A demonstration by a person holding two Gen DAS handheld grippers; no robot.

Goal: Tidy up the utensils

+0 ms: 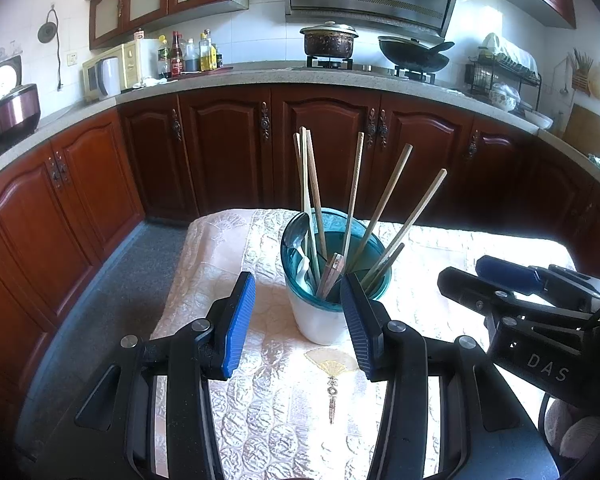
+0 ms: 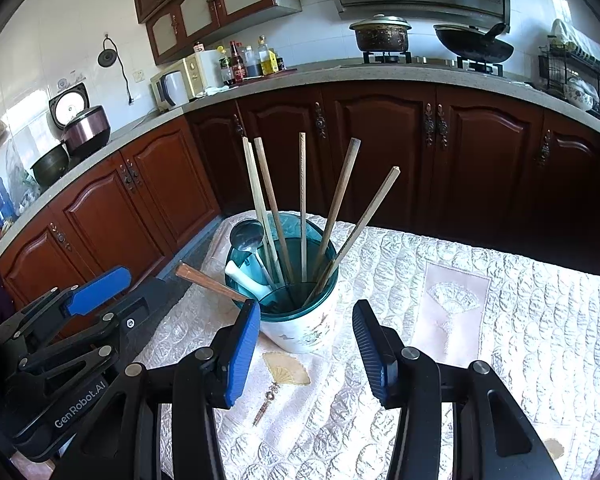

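Left gripper and right gripper are hovering open, holding nothing | chopsticks and spoon are standing in the holder | nothing is lying loose on the counter; task is looking nearly finished.

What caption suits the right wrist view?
Open right gripper faces the teal-rimmed utensil holder of chopsticks.

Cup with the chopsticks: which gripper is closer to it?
Left, probably, but barely. The left gripper has the cup between its open jaws; the right gripper sits just short of it, jaws open.
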